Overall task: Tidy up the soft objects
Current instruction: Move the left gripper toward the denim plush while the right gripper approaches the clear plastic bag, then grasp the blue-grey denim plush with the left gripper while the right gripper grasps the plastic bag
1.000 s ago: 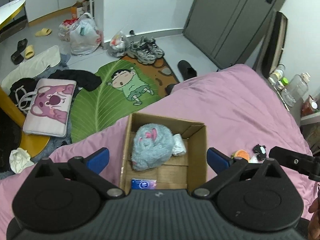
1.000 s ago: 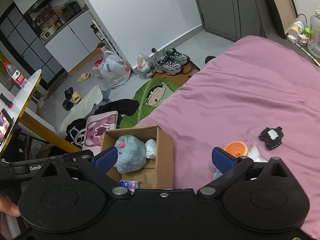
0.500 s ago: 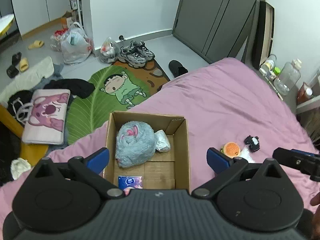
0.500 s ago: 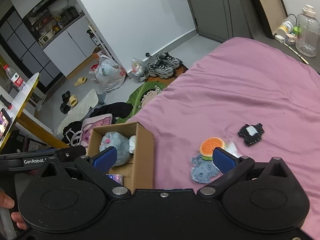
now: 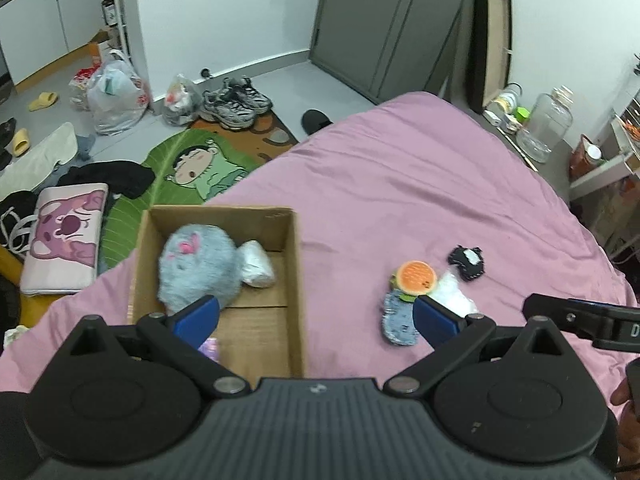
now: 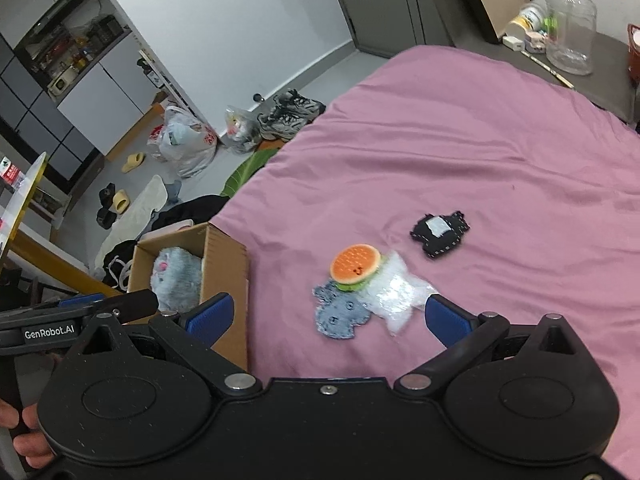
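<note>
A cardboard box (image 5: 297, 264) stands on the pink bed and holds a grey fluffy plush (image 5: 196, 264) and a white wrapped bundle (image 5: 258, 266). To its right lie an orange burger toy (image 5: 416, 277), a grey flat plush (image 5: 398, 316), a clear plastic bag (image 5: 454, 300) and a black plush (image 5: 466, 263). My left gripper (image 5: 316, 316) is open and empty above the box's right wall. My right gripper (image 6: 328, 314) is open and empty, just short of the burger toy (image 6: 356, 265), grey plush (image 6: 338, 316), bag (image 6: 394, 296) and black plush (image 6: 440, 234). The box (image 6: 224, 268) is at its left.
The pink bed (image 5: 420, 184) fills the right half. The floor left of it holds a leaf rug (image 5: 176, 184), sneakers (image 5: 236, 104), plastic bags (image 5: 116, 96) and a pink cushion (image 5: 64, 236). A side shelf with a clear jug (image 6: 570, 20) stands at the far right.
Both grippers have swung to the right, away from the box and toward the small toys on the bed. Both stay open and empty.
</note>
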Demonstrator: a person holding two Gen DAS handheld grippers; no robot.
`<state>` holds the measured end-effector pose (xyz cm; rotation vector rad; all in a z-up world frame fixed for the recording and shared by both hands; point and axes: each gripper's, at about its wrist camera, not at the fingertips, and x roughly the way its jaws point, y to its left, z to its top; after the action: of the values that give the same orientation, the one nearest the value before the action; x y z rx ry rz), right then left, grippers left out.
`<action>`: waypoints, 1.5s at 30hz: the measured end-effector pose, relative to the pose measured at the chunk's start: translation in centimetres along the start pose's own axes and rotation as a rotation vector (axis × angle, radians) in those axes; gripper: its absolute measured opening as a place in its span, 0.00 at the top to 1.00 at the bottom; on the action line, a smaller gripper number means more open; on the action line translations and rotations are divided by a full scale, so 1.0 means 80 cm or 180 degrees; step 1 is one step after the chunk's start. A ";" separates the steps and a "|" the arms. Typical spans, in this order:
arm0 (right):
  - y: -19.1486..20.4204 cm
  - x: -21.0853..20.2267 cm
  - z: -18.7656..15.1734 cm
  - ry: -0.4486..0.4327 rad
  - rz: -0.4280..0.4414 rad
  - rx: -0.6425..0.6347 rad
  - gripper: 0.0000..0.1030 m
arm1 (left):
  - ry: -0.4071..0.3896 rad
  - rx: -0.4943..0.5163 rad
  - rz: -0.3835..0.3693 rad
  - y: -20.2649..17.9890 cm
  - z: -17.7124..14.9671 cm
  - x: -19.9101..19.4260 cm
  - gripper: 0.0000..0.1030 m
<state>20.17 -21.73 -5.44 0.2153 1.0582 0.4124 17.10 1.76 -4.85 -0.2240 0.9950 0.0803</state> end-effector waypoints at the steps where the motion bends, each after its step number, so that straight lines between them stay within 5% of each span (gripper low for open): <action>1: -0.004 0.001 -0.001 0.0012 0.0000 0.0010 0.00 | -0.0003 0.0009 -0.0007 -0.005 -0.001 0.002 0.01; 13: -0.055 0.032 -0.009 0.0137 0.0010 0.0368 0.10 | 0.0083 0.0114 -0.0142 -0.056 -0.012 0.042 0.06; 27: -0.097 0.085 -0.012 0.0255 0.0118 0.0807 0.23 | 0.0351 0.0072 -0.0210 -0.087 -0.025 0.118 0.38; 45: -0.127 0.141 -0.013 0.0428 0.0220 0.1079 0.29 | 0.0670 0.0037 -0.0164 -0.106 -0.038 0.201 0.46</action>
<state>26.32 -26.08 -18.64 0.5328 1.2531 0.3105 24.77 -7.75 -18.64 -0.2508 1.1980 0.0037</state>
